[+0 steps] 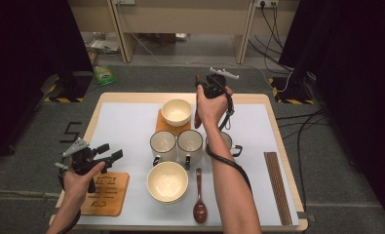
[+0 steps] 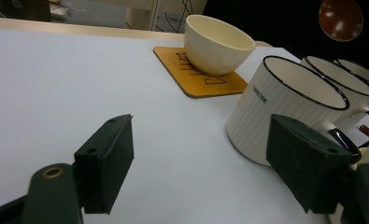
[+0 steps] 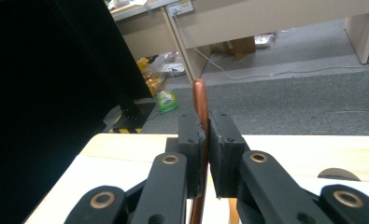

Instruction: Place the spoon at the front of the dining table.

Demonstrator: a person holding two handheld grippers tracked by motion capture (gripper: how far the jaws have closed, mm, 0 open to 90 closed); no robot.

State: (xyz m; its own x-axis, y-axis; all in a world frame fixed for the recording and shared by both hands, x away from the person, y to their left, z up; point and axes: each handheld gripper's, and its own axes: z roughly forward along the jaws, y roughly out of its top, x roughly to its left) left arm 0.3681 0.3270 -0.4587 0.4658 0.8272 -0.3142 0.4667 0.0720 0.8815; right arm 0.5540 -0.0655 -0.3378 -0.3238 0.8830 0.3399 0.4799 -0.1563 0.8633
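Spoon (image 3: 200,100) pinched in right fingers (image 3: 191,140) beside far bowl (image 1: 176,112); left fingers (image 2: 107,163) spread near mugs (image 2: 285,109).

I'm working in what looks like a lab or recording room: black curtains (image 1: 24,58) hang on both sides, hazard-striped stand bases (image 1: 63,92) sit on grey carpet (image 1: 180,78), cables (image 1: 302,122) trail across it, and plain wooden desks (image 1: 180,19) line the back wall.
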